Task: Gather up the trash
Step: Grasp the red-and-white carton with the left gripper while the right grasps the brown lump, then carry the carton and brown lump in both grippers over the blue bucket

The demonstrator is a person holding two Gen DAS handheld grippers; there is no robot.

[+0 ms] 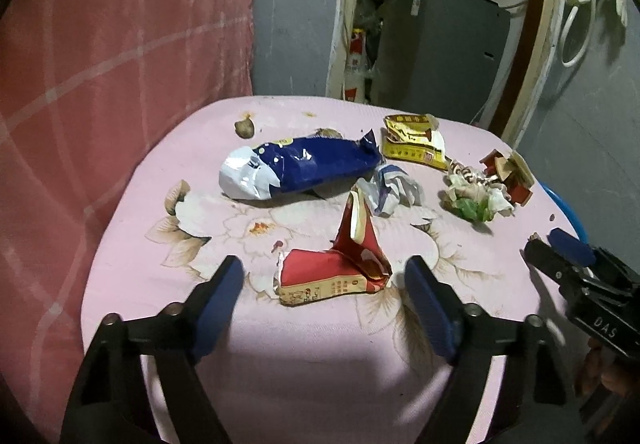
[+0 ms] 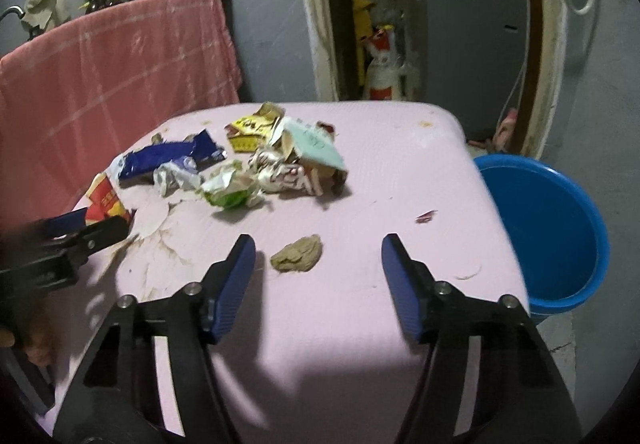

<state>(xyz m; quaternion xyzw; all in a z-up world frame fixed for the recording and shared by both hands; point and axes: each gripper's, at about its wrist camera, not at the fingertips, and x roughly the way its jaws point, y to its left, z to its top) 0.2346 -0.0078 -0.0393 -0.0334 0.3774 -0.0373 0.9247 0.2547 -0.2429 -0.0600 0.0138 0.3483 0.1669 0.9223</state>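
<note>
Pink flowered tablecloth (image 1: 132, 244) is littered with trash. Left gripper (image 1: 324, 276) sits low centre, jaws apart around a crumpled red paper carton (image 1: 332, 272), not pinching it. Right gripper (image 2: 318, 264) gapes around a brownish crumpled wad (image 2: 298, 254), untouched. Round blue plastic tub (image 2: 560, 228) sits at the right edge.

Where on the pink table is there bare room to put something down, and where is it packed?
Free: the near strip of the pink tablecloth, and the right side between the brown lump and the blue basin, apart from small scraps. Crowded: the far left, where the blue bag, yellow wrapper, crumpled wrappers and red carton lie.
</note>
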